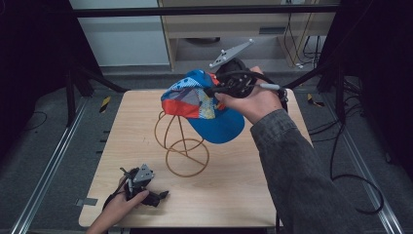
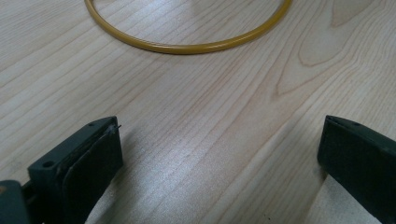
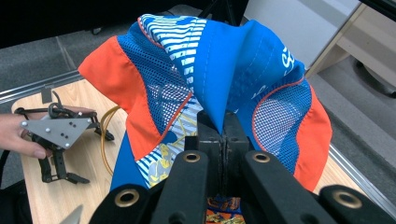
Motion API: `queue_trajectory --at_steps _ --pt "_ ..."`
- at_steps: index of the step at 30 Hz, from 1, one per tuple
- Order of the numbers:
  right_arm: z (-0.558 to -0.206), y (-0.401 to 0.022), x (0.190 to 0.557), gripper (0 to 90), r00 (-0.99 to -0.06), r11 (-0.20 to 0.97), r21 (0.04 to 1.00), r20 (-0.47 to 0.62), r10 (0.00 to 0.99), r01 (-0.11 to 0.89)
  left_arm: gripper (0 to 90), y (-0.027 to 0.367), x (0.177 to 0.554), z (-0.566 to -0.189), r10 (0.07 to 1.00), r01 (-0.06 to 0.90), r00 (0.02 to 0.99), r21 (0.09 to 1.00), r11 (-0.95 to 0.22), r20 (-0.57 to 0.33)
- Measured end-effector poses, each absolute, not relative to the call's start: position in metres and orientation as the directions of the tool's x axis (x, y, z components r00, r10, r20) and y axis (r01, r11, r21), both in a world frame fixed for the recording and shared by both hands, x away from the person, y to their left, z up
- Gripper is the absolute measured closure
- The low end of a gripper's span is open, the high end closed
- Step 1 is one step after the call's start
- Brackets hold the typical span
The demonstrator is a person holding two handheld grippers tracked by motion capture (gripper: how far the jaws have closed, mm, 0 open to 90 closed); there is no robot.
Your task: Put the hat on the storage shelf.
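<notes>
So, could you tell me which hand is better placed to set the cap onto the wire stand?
The right. Its gripper is shut on the cap, holding it just above the wire stand. The left gripper rests open on the table, its fingers near the stand's base ring.

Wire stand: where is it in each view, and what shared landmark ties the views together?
High view: wire stand at table centre, under the cap held by the right gripper.
Left gripper view: its base ring arcs across the top, beyond the open jaws.
Right gripper view: a yellow sliver left of the cap.
Shared landmark: the wooden table.
</notes>
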State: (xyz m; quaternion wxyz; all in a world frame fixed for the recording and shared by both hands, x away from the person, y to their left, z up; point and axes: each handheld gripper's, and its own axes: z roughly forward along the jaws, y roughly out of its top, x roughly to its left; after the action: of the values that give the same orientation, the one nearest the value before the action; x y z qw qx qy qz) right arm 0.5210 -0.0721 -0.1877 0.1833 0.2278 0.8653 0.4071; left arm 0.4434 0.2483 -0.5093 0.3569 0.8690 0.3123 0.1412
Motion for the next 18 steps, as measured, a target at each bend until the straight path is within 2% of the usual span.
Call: queue_trajectory --at_steps 18 --pt "-0.190 -0.046 0.531 89.6 -0.853 0.575 0.782 -0.110 0.510 0.243 0.0 0.248 0.443 -0.509 0.644 0.443 0.765 0.709 -0.548 0.020"
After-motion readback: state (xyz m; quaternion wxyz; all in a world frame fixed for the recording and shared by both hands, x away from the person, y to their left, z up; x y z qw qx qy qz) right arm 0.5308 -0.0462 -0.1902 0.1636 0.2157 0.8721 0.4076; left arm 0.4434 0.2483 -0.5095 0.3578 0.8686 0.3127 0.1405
